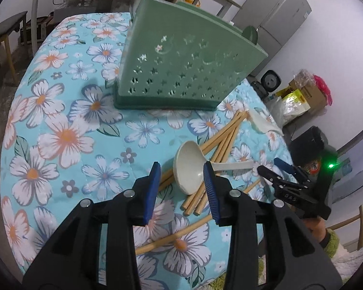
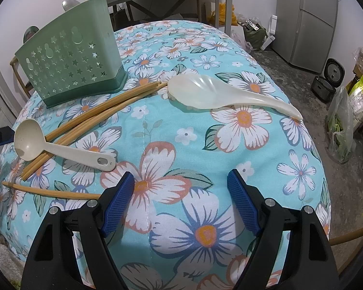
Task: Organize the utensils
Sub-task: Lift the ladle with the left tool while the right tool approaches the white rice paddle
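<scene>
Left wrist view: the left gripper [image 1: 181, 169] hangs with jaws apart around the ladle [image 1: 190, 166] bowl, not pinching, ready to lift it toward the green holder [image 1: 179, 72] at twelve o'clock.

Right wrist view: the right gripper [image 2: 180, 181] waits wide open over bare cloth; chopsticks [image 2: 92, 118] lie at ten o'clock, the white spoon [image 2: 217, 96] at one.

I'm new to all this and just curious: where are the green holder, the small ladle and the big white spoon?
Green holder [image 2: 70, 62]: right wrist view, on its star-punched front wall.
Small ladle [image 2: 27, 136]: right wrist view, inside its bowl.
Big white spoon [image 2: 193, 91]: right wrist view, on its bowl.
</scene>
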The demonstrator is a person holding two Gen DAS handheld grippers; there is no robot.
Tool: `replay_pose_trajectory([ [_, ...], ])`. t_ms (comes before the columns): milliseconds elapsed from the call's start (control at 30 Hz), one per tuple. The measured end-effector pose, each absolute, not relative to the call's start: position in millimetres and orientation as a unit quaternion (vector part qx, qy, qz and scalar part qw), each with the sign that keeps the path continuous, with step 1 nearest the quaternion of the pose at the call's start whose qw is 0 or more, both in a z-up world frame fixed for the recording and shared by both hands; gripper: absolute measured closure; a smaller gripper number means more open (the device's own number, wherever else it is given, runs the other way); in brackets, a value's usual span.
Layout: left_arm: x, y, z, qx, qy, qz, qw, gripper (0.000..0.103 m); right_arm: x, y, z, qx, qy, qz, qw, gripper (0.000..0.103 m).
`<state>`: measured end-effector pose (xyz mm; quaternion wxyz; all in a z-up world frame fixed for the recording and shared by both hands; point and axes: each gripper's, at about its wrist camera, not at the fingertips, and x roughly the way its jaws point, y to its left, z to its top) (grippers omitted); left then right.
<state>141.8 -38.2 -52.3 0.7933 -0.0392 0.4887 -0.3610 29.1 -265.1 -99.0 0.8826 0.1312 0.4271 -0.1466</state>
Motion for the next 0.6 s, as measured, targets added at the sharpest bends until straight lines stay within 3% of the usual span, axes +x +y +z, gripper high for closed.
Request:
replay_pose_trajectory([
  [167, 140.0, -49.3, -57.4, -0.012, 0.480, -0.348, 0.805, 0.074, 28.8, -265.6, -99.7, 0.131, 0.425, -0.146, 0.884, 0.025],
  [333, 141.0, -53.9, -61.2, 0.000, 0.476, -0.340, 0.811, 0.093, 25.8, -264.1, -98.3, 0.127, 0.423, -0.146, 0.885, 0.029],
  [400, 140.9, -54.1, -61.4, 0.003, 0.474, -0.337, 0.814, 0.099, 24.5, -265.1, -95.4, 0.121, 0.421, -0.147, 0.887, 0.036],
  [600, 139.9, -50.0, -49.7, 0.005, 0.458, -0.336, 0.823, 0.100, 29.6, -272.0, -77.1, 0.084, 0.400, -0.153, 0.900, 0.047],
])
